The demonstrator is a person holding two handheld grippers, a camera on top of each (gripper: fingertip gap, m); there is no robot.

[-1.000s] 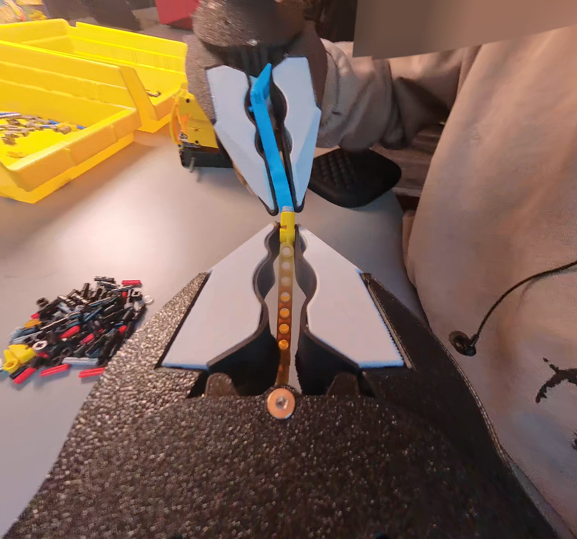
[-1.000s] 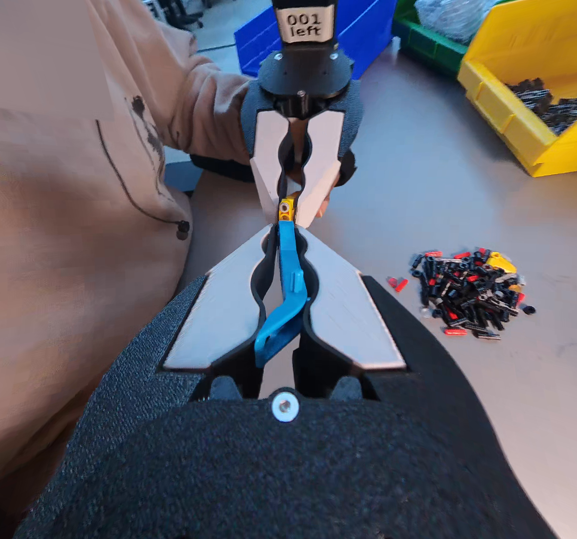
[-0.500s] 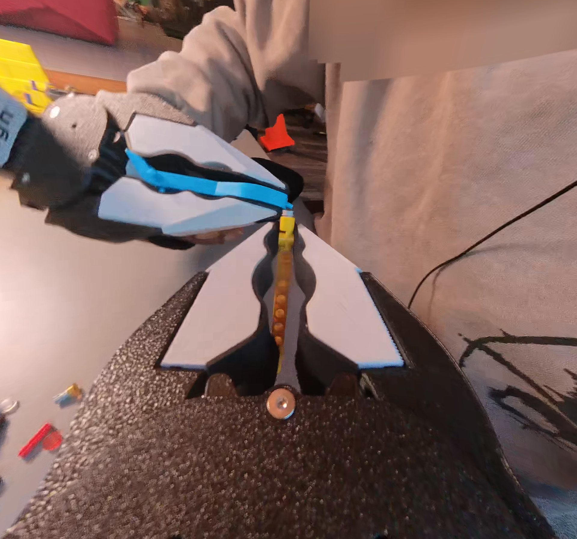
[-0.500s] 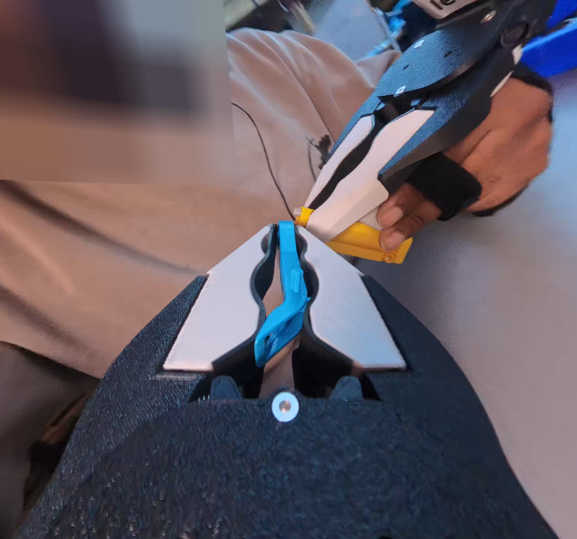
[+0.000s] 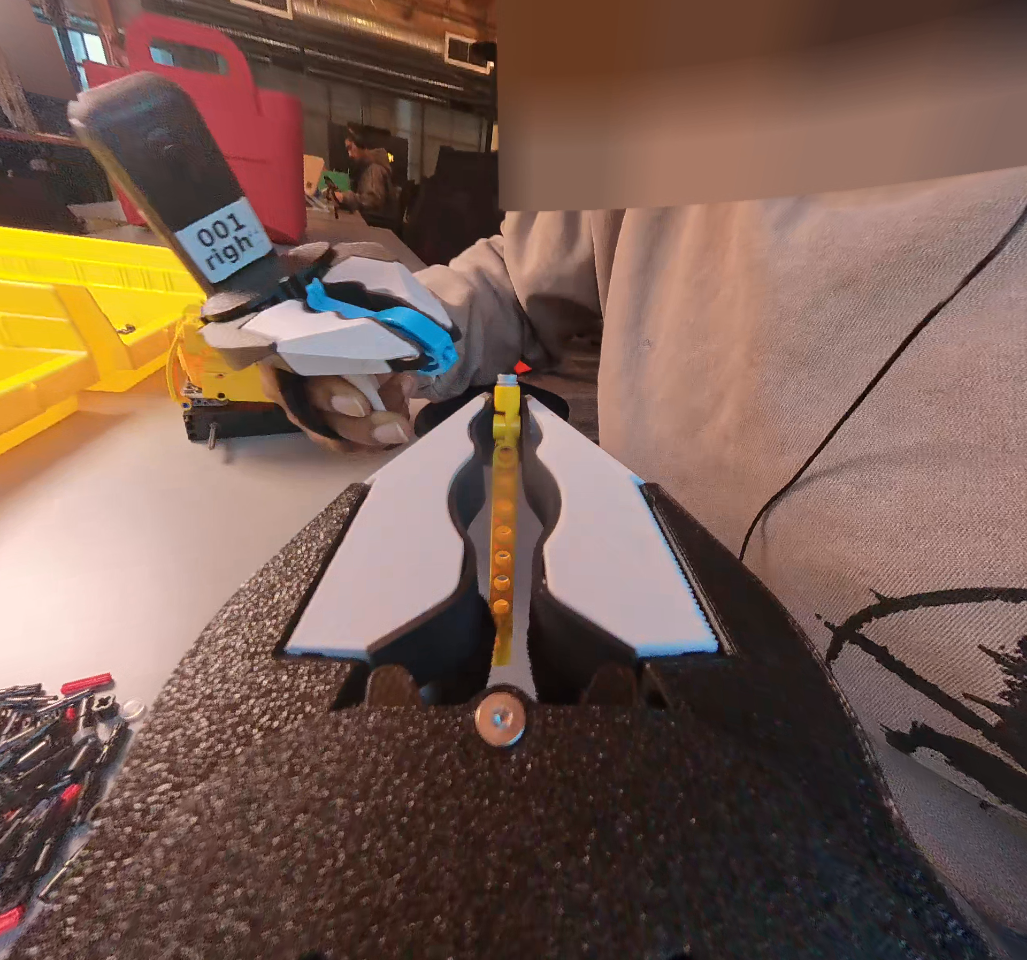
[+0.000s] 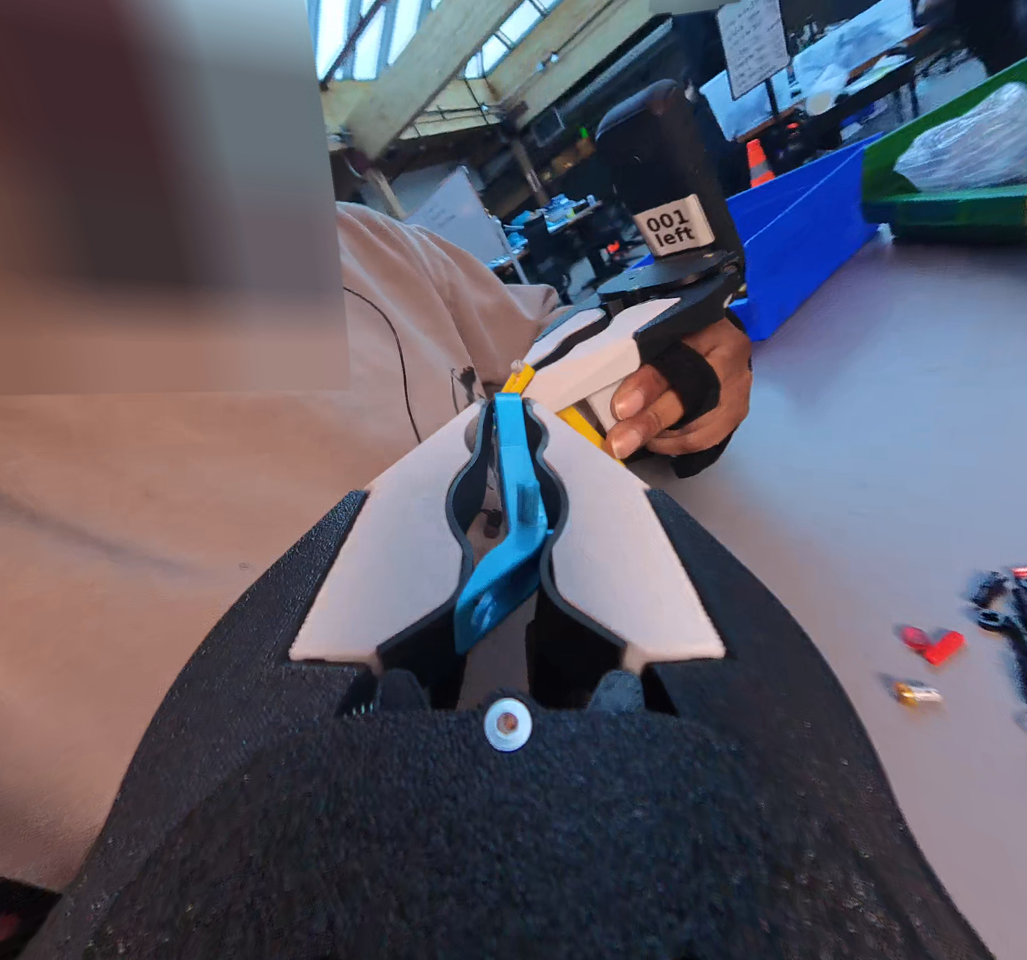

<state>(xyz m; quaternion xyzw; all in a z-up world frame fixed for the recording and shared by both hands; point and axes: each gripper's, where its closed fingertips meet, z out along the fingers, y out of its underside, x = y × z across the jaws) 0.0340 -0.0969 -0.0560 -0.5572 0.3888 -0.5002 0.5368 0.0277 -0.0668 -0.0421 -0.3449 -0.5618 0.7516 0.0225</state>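
Note:
My left gripper [image 5: 507, 405] is shut on a long yellow beam with holes [image 5: 503, 538], whose yellow end piece with a small grey pin [image 5: 507, 391] sticks out past the tips. My right gripper [image 6: 508, 405] is shut on a bent blue beam [image 6: 514, 511]. In the left wrist view the right gripper [image 5: 428, 355] sits up and left of my tips, blue beam [image 5: 389, 322] in it, a small gap between the two parts. In the right wrist view the left gripper [image 6: 531, 372] sits just past my tips with the yellow beam [image 6: 583, 424].
A pile of small black and red pins [image 5: 44, 722] lies on the grey table [image 5: 139, 533]. Yellow bins [image 5: 66, 310], a yellow-black built block [image 5: 217, 394], a red tote [image 5: 239, 116]. Blue bin [image 6: 800, 244] and green bin [image 6: 945, 177]. The person's beige sweatshirt [image 5: 806, 377] is close. Left and right tips are no more than a few centimetres apart.
The two beams, joined tip to tip a second ago, now stand apart. Both grippers have tilted up and swung; the right gripper sits up and left of the left one's tips.

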